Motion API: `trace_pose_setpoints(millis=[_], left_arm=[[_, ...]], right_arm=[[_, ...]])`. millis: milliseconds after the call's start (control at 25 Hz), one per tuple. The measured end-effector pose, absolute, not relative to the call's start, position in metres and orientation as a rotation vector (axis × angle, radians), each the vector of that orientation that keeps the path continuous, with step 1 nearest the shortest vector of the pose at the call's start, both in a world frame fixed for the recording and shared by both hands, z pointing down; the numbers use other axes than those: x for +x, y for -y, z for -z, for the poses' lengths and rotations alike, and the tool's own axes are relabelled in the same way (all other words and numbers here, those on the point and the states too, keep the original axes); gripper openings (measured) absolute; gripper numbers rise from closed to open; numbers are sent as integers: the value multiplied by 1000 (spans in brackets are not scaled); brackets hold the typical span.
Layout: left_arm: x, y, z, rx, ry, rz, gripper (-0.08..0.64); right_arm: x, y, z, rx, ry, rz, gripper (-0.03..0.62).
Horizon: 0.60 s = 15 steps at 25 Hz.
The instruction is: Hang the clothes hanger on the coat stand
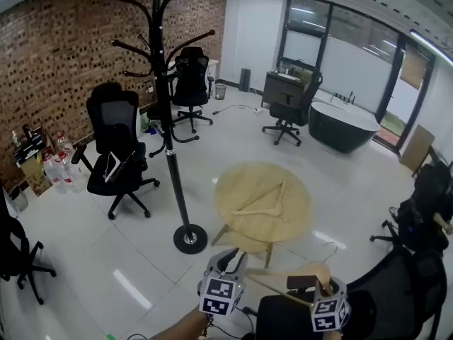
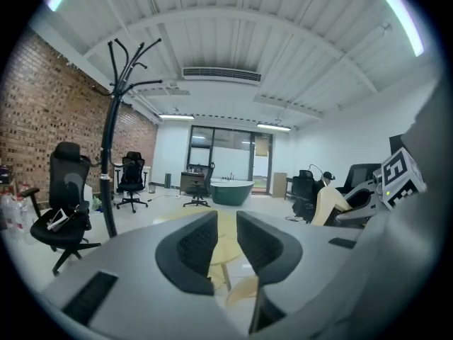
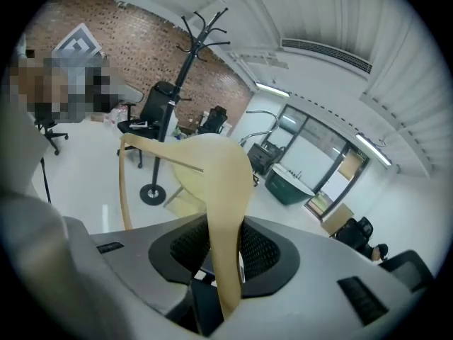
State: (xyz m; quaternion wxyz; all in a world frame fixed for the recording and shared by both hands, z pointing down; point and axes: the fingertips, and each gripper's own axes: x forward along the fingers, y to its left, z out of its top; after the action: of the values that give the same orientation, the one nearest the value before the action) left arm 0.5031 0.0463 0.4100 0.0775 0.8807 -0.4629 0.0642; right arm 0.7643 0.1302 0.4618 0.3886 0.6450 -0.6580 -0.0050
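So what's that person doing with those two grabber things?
A person holds a gripper in each hand. The right gripper is clamped on a wooden clothes hanger, held up in the air. The left gripper is open and empty. The black coat stand stands past the round table, where a second hanger lies. The held hanger is not on the stand yet.
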Motion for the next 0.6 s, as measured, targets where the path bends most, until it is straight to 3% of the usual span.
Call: trace_pose_setpoints(millis=[120, 240, 400, 600], left_arm=[[341, -50, -400, 2594, 1453, -151, 95], [244, -49, -398, 2548, 1513, -132, 94], [177, -57, -400, 2485, 1585, -103, 94], [147, -62, -386, 2445, 1660, -108, 94]], right_arm=[[610, -122, -447, 1609, 1701, 64, 98], [519, -106, -443, 1574, 1735, 99, 98], [454, -97, -442, 1507, 1764, 140, 98], [417, -81, -423, 1443, 1832, 200, 98]])
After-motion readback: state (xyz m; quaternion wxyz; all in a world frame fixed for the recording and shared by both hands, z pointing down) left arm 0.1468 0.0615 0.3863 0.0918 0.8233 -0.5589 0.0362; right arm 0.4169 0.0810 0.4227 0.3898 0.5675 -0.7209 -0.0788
